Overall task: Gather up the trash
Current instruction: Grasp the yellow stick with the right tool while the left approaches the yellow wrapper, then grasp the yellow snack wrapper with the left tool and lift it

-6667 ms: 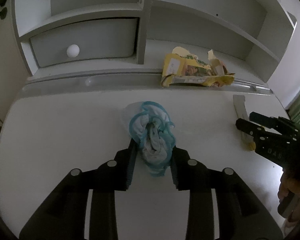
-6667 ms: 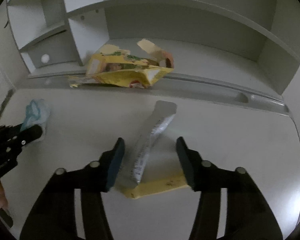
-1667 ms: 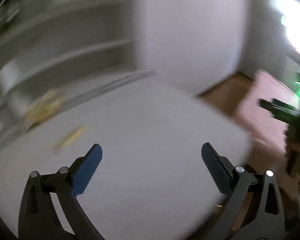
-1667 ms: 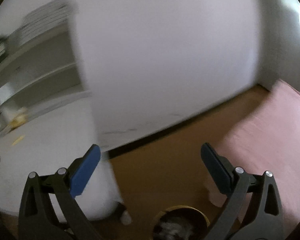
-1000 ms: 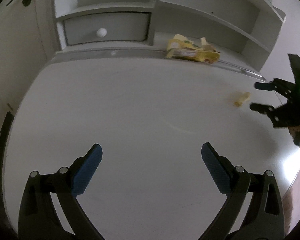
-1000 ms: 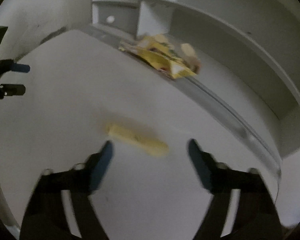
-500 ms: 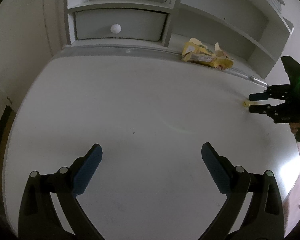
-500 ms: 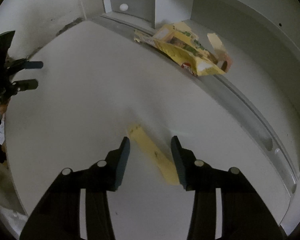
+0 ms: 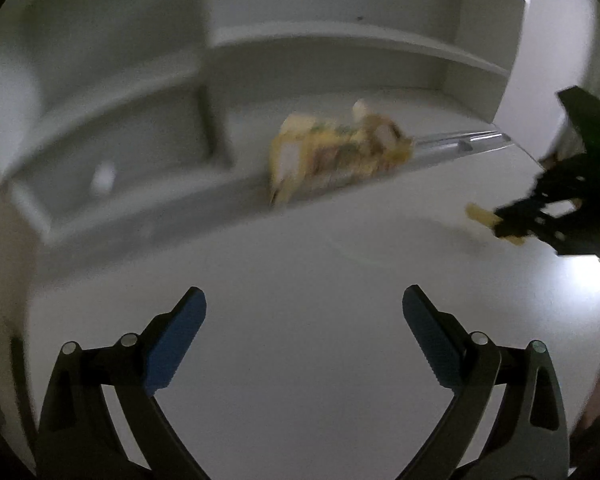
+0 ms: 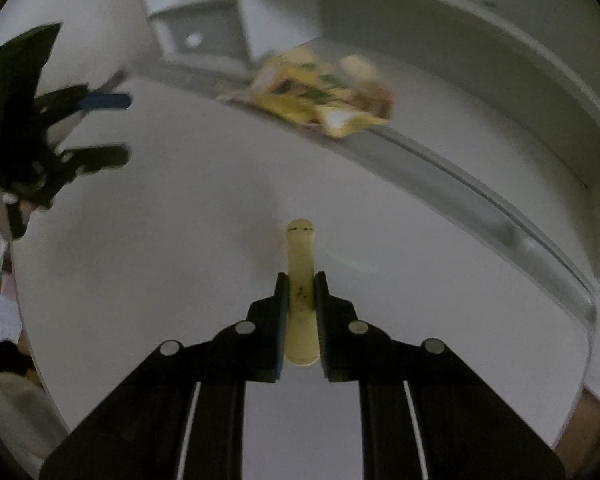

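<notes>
The right gripper (image 10: pixel 301 292), which straddled the yellow strip (image 10: pixel 300 280) with a gap 0.5 s ago, now clamps it on both sides over the desk (image 10: pixel 180 240), so this piece is secured for removal. The left gripper (image 9: pixel 304 320) stays spread and empty, now nearer the yellow bag (image 9: pixel 336 152), which lies on the shelf ledge (image 9: pixel 456 146) as the 1 remaining piece.

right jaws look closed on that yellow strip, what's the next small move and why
Probably lift the right gripper straight up off the white table. Its jaws are shut on the yellow strip, whose far end sticks out ahead of them, so the grasp looks made. The left gripper is open and empty, facing the crumpled yellow wrapper at the shelf edge, likely its next pickup.
</notes>
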